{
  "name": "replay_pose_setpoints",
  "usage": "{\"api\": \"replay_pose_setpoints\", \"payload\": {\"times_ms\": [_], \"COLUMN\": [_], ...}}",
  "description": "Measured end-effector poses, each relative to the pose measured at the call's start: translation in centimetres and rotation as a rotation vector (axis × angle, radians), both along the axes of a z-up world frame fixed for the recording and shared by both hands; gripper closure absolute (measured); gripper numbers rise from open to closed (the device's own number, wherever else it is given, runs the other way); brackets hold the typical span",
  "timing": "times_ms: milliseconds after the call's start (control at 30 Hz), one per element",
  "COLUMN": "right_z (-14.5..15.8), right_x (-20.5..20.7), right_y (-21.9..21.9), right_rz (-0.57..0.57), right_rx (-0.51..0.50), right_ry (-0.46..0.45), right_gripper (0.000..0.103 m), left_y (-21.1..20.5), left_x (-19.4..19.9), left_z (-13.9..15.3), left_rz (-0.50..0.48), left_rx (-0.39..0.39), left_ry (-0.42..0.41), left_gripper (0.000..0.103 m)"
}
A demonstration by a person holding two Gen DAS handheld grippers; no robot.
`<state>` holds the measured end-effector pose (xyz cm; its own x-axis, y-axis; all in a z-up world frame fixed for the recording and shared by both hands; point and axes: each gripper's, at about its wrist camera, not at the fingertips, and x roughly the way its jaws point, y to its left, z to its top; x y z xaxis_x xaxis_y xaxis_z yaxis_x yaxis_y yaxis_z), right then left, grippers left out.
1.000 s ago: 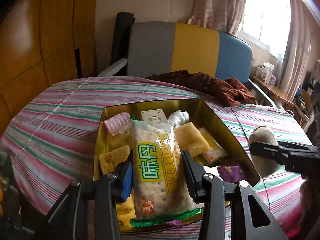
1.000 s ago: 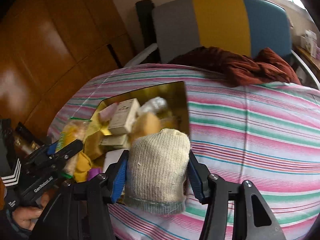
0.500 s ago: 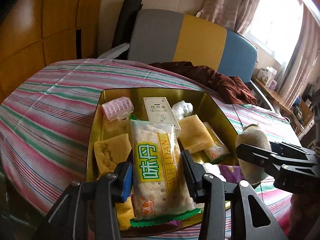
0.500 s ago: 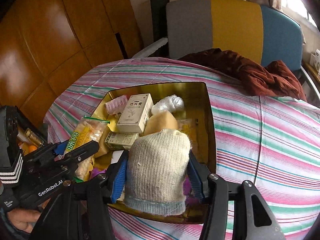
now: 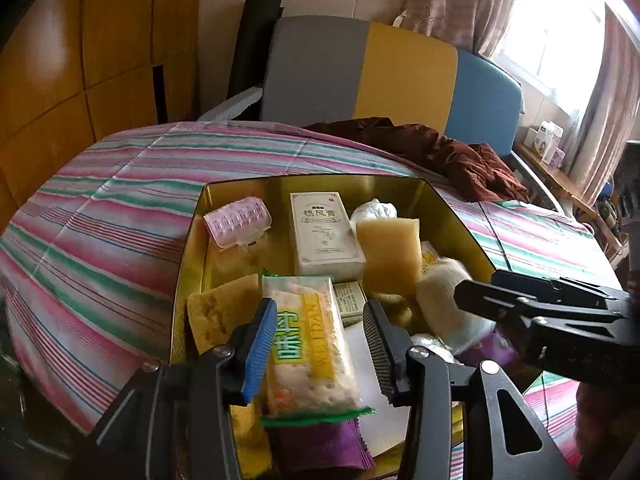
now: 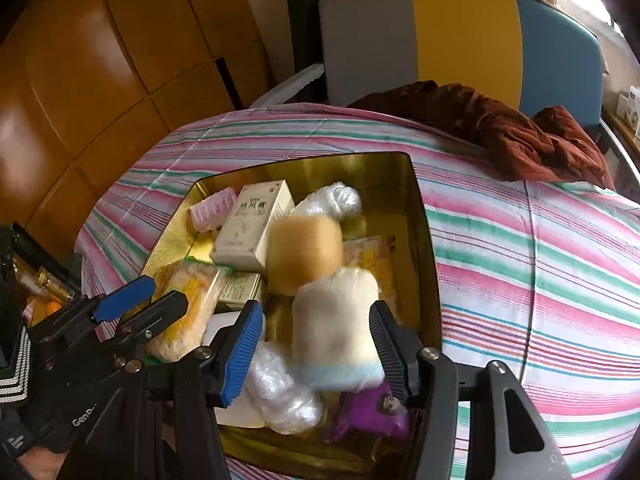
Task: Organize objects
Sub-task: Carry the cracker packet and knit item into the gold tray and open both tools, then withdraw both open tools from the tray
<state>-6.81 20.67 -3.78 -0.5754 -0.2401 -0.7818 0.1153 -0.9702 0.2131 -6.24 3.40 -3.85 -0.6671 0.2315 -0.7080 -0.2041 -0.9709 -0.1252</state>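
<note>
Striped tablecloth point(image 5: 120, 216) w/ gold tin point(image 5: 188, 240), tricolor chair point(image 5: 360, 76) behind

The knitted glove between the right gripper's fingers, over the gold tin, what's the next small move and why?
Probably draw the right gripper straight back. Its fingers stand wide of the knitted glove, which looks blurred, likely dropping into the gold tin among the other items.

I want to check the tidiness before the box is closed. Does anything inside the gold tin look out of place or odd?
Yes. The gold metal tin is packed untidily: the white carton box lies tilted over a smaller box, and the knitted cream sock looks blurred between the open right gripper, seemingly just dropped.
</note>
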Motion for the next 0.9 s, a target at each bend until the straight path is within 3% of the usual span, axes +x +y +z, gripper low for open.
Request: {"api": "replay_pose_setpoints", "payload": {"times_ms": [100,400,833,900], "right_z": [0.2,1.0,2.7,2.6], "right_x": [0.5,2.0,5.8,6.4], "right_y": [0.0,-0.4,-1.3,-1.3], "right_rz": [-0.003,-0.01,-0.071,-0.083], "right_rx": [-0.013,0.0,0.125,0.136], "right_ry": [0.015,0.047,0.167,0.177], "right_gripper": [0.046,0.046,0.046,0.046], "left_y": [-0.1,0.0,-0.6,-0.8], "left_x": [0.4,1.8,4.2,4.7], "left_z": [0.5,2.2,3.6,4.0], "left_rz": [0.007,0.005,0.058,0.068], "left_rx": [-0.007,-0.016,-0.024,-0.019], "left_ry": [0.028,0.086,0.121,0.131], "left_gripper": [0.049,0.043,0.002,0.0]}}
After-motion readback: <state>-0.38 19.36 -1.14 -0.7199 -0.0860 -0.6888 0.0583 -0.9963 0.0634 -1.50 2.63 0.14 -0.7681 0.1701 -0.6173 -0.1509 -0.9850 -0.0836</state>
